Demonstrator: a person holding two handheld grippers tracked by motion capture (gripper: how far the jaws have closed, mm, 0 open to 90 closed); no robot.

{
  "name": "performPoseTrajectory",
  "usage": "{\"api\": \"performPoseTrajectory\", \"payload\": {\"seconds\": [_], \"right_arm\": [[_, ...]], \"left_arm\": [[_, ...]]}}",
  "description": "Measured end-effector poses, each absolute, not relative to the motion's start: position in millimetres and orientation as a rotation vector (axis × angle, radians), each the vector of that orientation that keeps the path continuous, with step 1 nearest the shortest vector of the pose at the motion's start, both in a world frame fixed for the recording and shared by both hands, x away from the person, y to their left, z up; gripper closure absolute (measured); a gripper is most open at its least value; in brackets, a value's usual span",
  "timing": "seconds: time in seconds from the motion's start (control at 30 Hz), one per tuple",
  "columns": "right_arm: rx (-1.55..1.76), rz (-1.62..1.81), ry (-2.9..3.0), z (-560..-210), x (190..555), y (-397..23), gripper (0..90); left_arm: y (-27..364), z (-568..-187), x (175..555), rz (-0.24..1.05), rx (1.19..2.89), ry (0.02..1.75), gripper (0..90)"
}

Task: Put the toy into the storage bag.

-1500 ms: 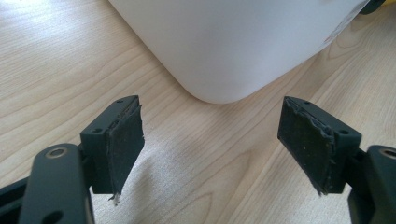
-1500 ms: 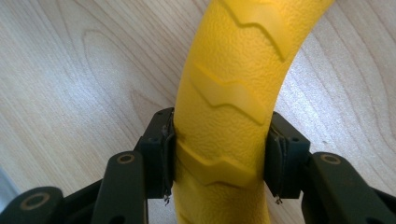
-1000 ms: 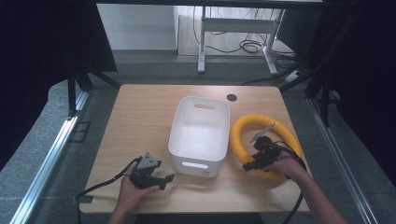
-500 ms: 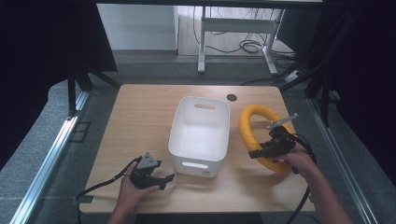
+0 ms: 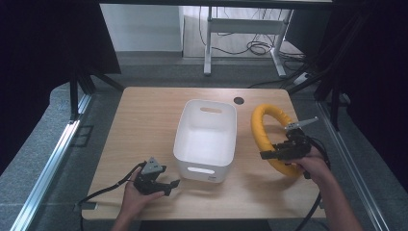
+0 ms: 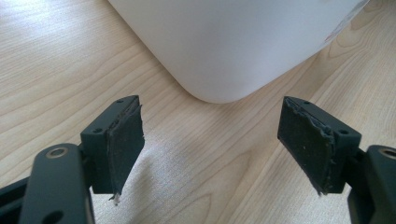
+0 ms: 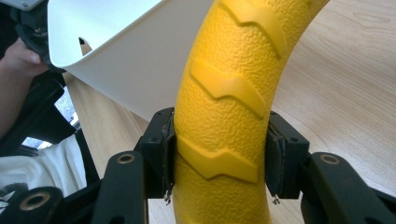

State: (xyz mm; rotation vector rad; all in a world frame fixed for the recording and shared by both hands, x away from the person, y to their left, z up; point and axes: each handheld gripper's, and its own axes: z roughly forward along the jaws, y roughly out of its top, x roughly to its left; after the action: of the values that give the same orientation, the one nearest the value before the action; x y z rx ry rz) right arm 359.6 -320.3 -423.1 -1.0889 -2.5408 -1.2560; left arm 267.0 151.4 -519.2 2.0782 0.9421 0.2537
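The yellow ring (image 5: 267, 135), a textured tyre-like hoop w/ raised chevron treads, stood tilted up on edge at the right side of the table (image 5: 144, 120), just beside the white bin (image 5: 206, 137) but apart from it. The right gripper (image 5: 269, 155) pinched it at its lower near arc; in the right gripper view both pads pressed the ring's (image 7: 224, 121) flanks, one each side, so the grip looked firm. Judged step: the lift-and-carry, ring tipped up off the wood, likely bound for the bin.

Next move prob. calls for raising the ring enough to clear the bin's right rim, swinging it over the opening, then tipping it flatter, since the hoop looked about as wide as the bin's short side. Release only once it sat inside.

The left gripper (image 5: 168, 185) rested low at the near left of the table, jaws spread, nothing between them; its own view showed the bin's rounded corner (image 6: 224, 51) just ahead, not touching. It could steady the bin if needed.

Writing: a small label on the bin's near wall (image 5: 210, 177), plus reddish print at a corner in the left gripper view (image 6: 341, 28), both too small/blurred to read. No brand legible on the ring.
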Motion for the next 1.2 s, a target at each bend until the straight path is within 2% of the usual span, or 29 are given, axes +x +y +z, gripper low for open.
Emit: {"api": "performPoseTrajectory", "payload": {"seconds": [1.2], "right_arm": [[-1.127,-1.431,-2.485,-409.1,358.7,-347.6,51.1]], "left_arm": [[151.3,-519.5,267.1,0.254,2.082,0.940,22.7]]}}
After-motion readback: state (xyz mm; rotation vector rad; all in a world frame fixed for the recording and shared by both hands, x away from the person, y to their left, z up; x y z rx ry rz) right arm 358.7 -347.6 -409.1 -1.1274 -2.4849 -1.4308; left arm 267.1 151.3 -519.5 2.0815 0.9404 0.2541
